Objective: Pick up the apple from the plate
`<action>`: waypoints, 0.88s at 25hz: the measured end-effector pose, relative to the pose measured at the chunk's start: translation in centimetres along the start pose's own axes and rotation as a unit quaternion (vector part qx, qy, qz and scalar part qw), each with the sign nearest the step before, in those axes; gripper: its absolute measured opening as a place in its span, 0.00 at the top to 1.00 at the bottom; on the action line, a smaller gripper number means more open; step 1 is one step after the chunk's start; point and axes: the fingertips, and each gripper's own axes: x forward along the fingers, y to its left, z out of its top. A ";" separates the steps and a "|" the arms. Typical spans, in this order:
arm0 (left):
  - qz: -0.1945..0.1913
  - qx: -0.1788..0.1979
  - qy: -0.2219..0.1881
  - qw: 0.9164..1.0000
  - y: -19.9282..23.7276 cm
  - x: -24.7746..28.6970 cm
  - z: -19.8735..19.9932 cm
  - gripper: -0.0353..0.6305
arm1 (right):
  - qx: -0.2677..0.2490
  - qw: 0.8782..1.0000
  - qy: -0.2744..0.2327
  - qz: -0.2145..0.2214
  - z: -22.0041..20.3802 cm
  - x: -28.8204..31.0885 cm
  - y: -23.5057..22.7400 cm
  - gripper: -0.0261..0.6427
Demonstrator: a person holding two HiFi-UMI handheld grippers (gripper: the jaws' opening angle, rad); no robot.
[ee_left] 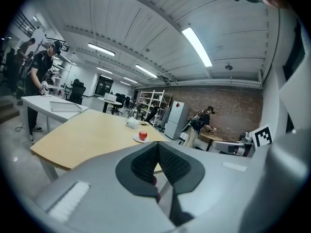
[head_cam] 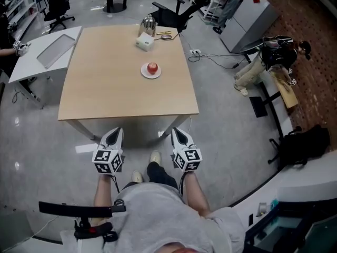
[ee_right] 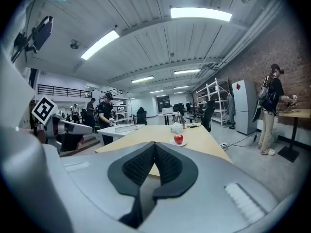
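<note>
A red apple (head_cam: 152,67) sits on a small white plate (head_cam: 146,74) in the right middle of a light wooden table (head_cam: 105,88). Both grippers hover over the floor just short of the table's near edge, well away from the apple. My left gripper (head_cam: 115,132) has its jaws pressed together with nothing between them. My right gripper (head_cam: 177,132) is likewise shut and empty. In the left gripper view the apple (ee_left: 143,135) shows far ahead above the shut gripper (ee_left: 158,145). The right gripper view has the apple (ee_right: 179,139) beyond its shut gripper (ee_right: 155,144).
A white box (head_cam: 145,42) and a metal kettle (head_cam: 148,22) stand at the table's far edge. A grey-white side table (head_cam: 31,62) is at the left. Office chairs (head_cam: 171,15) stand behind. A person (head_cam: 268,57) bends over at the right by a bench.
</note>
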 end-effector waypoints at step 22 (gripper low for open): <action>0.043 -0.011 0.024 0.999 4.9 12.2 1.2 0.92 | -0.024 0.998 0.016 0.054 2.1 14.6 -6.3 0.95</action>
